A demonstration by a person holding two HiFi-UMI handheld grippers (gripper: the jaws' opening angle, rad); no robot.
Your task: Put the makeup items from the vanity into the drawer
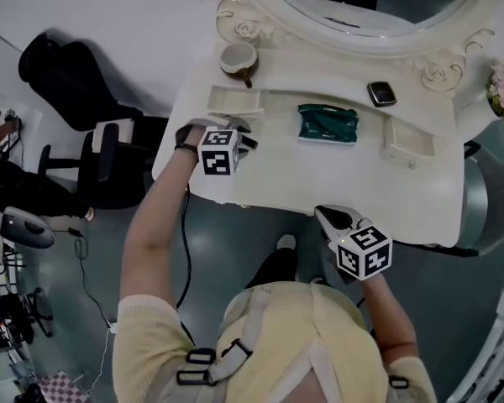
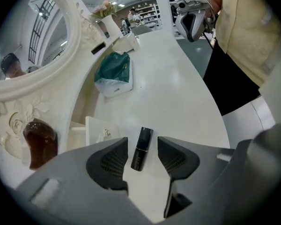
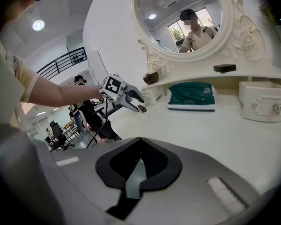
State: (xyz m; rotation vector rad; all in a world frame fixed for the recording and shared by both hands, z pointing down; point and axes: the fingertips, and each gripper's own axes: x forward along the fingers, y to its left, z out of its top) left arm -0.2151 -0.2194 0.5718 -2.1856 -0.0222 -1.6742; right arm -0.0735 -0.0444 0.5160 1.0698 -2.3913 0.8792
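The left gripper (image 2: 141, 156) hangs over the white vanity (image 1: 319, 183), well to the left of the green pouch (image 1: 328, 122). Its jaws stand apart around a black lipstick (image 2: 141, 148). A strip of white tabletop shows on each side of the tube, so the pads are not pressing it. A small white drawer (image 1: 233, 101) sits farther left of the pouch than the lipstick, just past the gripper. A brown cup (image 1: 238, 59) stands behind that drawer. The right gripper (image 1: 323, 215) is in front of the pouch at the vanity's near edge, its jaws closed together on nothing. A black compact (image 1: 381, 93) lies just behind and right of the pouch.
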